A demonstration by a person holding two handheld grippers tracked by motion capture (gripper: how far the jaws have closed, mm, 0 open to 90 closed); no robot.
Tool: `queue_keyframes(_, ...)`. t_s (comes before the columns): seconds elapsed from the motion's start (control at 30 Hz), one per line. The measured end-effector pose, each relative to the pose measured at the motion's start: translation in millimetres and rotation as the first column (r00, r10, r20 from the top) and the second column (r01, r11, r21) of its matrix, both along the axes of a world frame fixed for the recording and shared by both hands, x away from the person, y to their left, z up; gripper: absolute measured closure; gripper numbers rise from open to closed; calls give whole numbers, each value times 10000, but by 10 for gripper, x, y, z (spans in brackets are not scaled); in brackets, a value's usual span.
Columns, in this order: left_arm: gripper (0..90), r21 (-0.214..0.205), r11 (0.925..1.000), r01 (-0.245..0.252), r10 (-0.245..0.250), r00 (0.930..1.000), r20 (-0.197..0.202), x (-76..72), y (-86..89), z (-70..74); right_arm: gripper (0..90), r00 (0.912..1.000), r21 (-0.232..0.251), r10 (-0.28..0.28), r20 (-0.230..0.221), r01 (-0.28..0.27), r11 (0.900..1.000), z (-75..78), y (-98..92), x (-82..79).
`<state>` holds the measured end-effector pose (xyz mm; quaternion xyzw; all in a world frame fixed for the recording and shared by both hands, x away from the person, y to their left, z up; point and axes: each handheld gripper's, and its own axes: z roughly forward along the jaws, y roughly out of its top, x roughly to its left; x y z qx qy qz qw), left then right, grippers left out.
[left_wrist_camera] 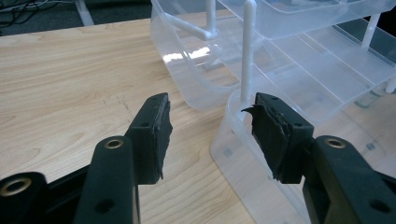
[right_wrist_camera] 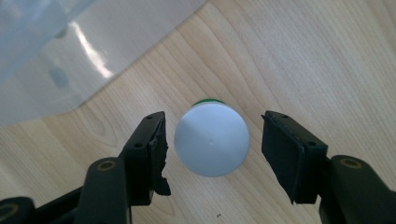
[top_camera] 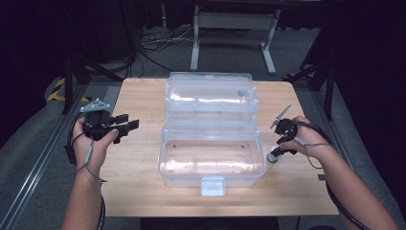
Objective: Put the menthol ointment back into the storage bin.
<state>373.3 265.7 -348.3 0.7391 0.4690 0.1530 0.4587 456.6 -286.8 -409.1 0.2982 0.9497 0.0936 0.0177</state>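
Note:
A small bottle [top_camera: 273, 157] with a white round cap [right_wrist_camera: 211, 140] and a green body stands upright on the wooden table [top_camera: 143, 96], just right of the clear plastic box [top_camera: 213, 158]. My right gripper [top_camera: 278, 149] points straight down over it. In the right gripper view, my right gripper [right_wrist_camera: 212, 142] is open, and the cap sits between the jaws with a gap on each side. Left of the box, my left gripper [top_camera: 128, 121] is held level and open. Nothing is between the jaws of my left gripper [left_wrist_camera: 210, 121], which face the box's near corner [left_wrist_camera: 233, 140].
The box stands open mid-table, its lid [top_camera: 210, 93] tilted back and a latch [top_camera: 212, 186] at the front. Inside, tiered trays [left_wrist_camera: 327, 70] hang on white posts. Bare wood lies left of the box and along the front edge. A metal stand [top_camera: 234, 28] is on the floor behind.

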Motion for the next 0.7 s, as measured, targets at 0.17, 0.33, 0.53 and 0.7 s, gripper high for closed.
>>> queue_keyframes(0.17,476,5,10000,19,-19,10000,-53,8,-5,-13,438,9998,-307,81,-195,-87,9995,-87,9,4)
queue_keyframes(0.33,476,-7,10000,3,-4,10000,-63,12,-1,-15,477,9995,-533,233,-214,-244,9983,-142,25,17)
queue_keyframes(0.53,476,-28,10000,-9,8,10000,-95,15,6,-24,504,9992,-727,386,-130,-394,9966,-138,45,0)
queue_keyframes(0.7,477,-33,10000,-32,31,9999,-97,15,10,-24,505,9992,-635,384,-109,-390,9972,2,46,-33)
